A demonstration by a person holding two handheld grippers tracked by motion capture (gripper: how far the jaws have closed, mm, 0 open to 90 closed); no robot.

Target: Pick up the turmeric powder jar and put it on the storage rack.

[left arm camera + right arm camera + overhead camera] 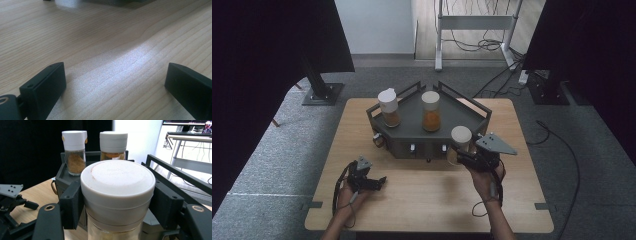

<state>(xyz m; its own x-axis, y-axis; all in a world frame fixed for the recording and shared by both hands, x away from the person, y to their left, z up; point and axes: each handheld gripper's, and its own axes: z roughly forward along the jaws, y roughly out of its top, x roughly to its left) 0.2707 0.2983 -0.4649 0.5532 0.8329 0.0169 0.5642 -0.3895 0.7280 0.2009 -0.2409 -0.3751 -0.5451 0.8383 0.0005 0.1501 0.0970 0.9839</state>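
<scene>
My right gripper [462,156] is shut on a white-capped spice jar [460,136], held upright just in front of the dark rack's [472,112] right front corner. Up close in the right gripper view the jar [117,187] sits between both black pads [73,205], pressed on each side. Two more jars stand on the rack: one with brown powder [389,107] at the left, one with orange powder [431,110] in the middle. My left gripper [381,181] rests low on the wooden table [422,200] at front left, its jaws wide apart with only bare wood [115,75] between them.
The rack has raised rails along its back sides and small knobs on its front face [413,148]. Black curtains hang at both sides. A metal stand [439,35] and cables lie on the floor beyond the table.
</scene>
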